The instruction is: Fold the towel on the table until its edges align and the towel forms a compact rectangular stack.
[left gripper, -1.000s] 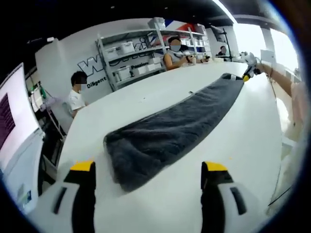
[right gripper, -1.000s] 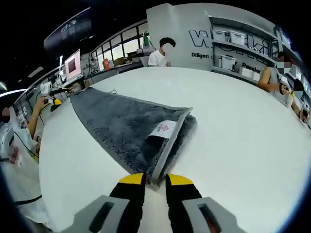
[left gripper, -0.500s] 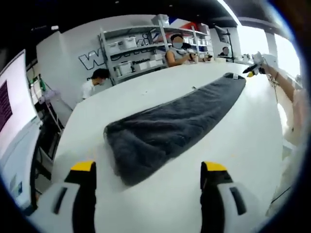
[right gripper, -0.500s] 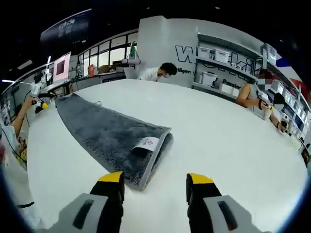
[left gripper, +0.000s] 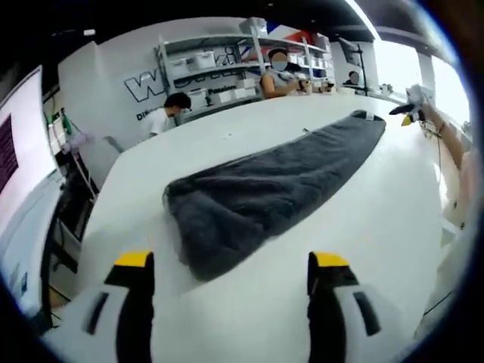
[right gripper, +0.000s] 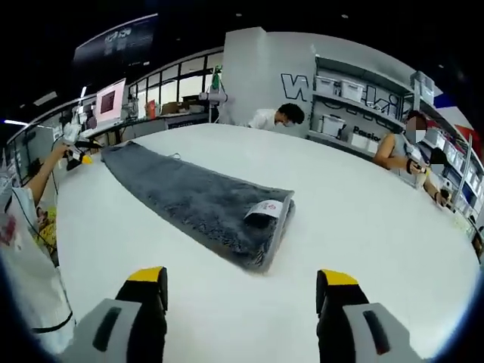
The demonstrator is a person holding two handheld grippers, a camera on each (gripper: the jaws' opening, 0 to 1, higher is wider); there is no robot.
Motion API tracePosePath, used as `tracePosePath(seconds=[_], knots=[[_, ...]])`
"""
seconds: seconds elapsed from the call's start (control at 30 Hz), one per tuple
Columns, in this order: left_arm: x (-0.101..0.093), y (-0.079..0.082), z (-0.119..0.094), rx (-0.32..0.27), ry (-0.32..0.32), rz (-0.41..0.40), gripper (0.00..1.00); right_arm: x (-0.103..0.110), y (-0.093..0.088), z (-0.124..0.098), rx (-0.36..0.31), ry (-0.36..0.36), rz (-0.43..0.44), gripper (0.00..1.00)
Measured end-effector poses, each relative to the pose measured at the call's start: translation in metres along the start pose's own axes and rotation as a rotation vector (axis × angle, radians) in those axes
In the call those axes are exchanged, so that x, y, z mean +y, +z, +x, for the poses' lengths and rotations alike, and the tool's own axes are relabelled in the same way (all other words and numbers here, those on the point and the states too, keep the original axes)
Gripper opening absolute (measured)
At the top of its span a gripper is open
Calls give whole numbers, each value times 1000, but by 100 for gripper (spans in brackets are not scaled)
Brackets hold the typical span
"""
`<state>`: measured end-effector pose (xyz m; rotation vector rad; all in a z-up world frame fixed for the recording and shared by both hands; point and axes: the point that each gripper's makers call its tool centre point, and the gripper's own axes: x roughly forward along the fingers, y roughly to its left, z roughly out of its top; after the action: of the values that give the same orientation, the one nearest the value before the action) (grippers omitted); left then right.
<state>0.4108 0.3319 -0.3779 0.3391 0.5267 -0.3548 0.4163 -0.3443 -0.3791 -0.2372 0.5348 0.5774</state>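
While both the left gripper (left gripper: 231,276) and the right gripper (right gripper: 242,291) are hovering with jaws spread wide and empty, the gray towel (left gripper: 265,193) is lying just beyond them as a long folded strip on the white table (right gripper: 363,227). It is looking thick, soft and floppy, so each gripper is probably best pinching a corner at its own end of the towel, the right one beside the white label (right gripper: 266,209).

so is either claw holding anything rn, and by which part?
Nothing is held. The left claw and right claw are both open, apart from the gray towel, which lies folded lengthwise on the white table.

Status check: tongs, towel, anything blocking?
Left tongs open, right tongs open, both empty. Towel folded into a long strip on the table, not compact yet. Nothing in the way.
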Motion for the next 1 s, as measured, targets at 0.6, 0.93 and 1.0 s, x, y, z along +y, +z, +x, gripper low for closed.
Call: tracePosePath(seconds=[0.6, 0.93, 1.0], knots=[[6, -13, 14, 32, -39, -55, 74, 37, -17, -12, -21, 51, 23, 98], [12, -9, 18, 28, -21, -70, 43, 37, -20, -12, -23, 51, 21, 95], [12, -9, 18, 31, -20, -67, 41, 39, -21, -11, -21, 57, 22, 95]])
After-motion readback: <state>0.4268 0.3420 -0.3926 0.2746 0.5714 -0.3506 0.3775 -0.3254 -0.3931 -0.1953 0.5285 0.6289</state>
